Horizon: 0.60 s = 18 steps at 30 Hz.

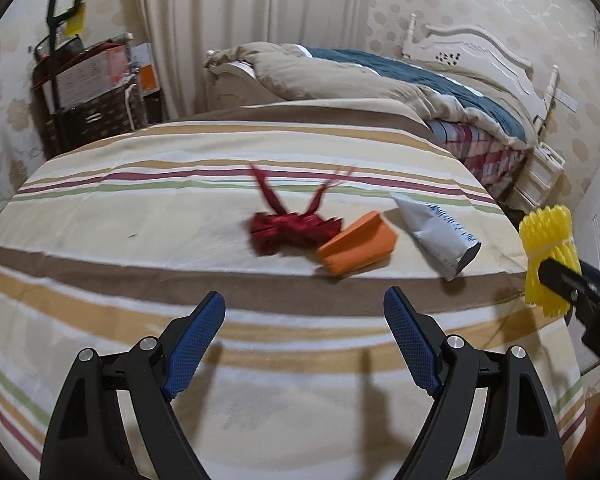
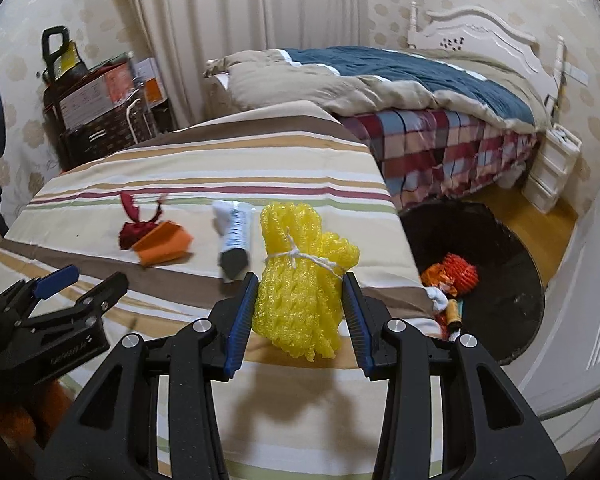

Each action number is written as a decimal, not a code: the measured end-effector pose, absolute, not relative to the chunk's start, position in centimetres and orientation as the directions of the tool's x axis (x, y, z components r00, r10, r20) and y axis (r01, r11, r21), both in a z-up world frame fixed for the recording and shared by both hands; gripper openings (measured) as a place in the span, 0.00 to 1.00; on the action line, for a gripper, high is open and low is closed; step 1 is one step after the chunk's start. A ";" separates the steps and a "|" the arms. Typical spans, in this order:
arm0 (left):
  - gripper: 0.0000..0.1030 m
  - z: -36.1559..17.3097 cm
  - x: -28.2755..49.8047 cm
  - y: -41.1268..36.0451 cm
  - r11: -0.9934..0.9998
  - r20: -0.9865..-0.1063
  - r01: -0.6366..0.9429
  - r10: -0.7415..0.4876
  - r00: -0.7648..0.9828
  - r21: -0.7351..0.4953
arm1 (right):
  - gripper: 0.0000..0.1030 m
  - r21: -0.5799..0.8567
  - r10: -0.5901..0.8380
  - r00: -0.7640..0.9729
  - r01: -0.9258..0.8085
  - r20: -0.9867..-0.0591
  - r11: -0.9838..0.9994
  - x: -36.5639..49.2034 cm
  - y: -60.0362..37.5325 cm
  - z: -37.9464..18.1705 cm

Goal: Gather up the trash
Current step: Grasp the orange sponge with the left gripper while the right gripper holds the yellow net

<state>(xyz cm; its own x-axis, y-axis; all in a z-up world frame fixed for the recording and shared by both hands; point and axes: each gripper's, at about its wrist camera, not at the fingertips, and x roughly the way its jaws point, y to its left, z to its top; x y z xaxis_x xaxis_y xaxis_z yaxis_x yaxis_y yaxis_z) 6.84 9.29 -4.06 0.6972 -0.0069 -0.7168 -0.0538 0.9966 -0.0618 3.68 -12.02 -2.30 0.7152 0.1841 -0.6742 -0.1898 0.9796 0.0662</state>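
The yellow foam net bundle (image 2: 300, 276) is clenched upright between the pads of the right hand-held gripper (image 2: 300, 300), above the near right part of the striped table (image 2: 180, 152). The dark bin (image 2: 500, 320) lies on the floor to the right, nearer this hand. The left hand-held gripper (image 1: 304, 320) is spread, empty, facing the red ribbon (image 1: 292, 228), orange piece (image 1: 356, 248) and white tube (image 1: 440, 232). The bin's near edge is hidden by the table.

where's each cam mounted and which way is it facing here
Left wrist: on the open left gripper, angled down over the striped cloth; the right gripper shows at the right edge.
Right wrist: on the right gripper, shut on the yellow foam net, facing the table's right end and the dark bin; the left gripper shows at left.
Shared: red ribbon, orange piece, grey tube, the bed.
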 end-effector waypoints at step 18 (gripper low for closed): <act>0.32 -5.5 10.9 6.1 1.000 -0.775 0.015 -0.020 0.632 -0.014 | 0.41 0.153 0.230 0.684 -0.172 -0.692 0.973 5.8 -15.0 -4.3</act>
<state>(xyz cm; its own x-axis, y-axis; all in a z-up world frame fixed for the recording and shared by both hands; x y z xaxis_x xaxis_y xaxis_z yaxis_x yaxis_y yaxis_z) 10.87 6.11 -5.52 0.6320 -0.0201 -0.7747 0.0152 0.9998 -0.0136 5.78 -15.01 -4.29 0.6843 0.2298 -0.6921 -0.1717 0.9731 0.1534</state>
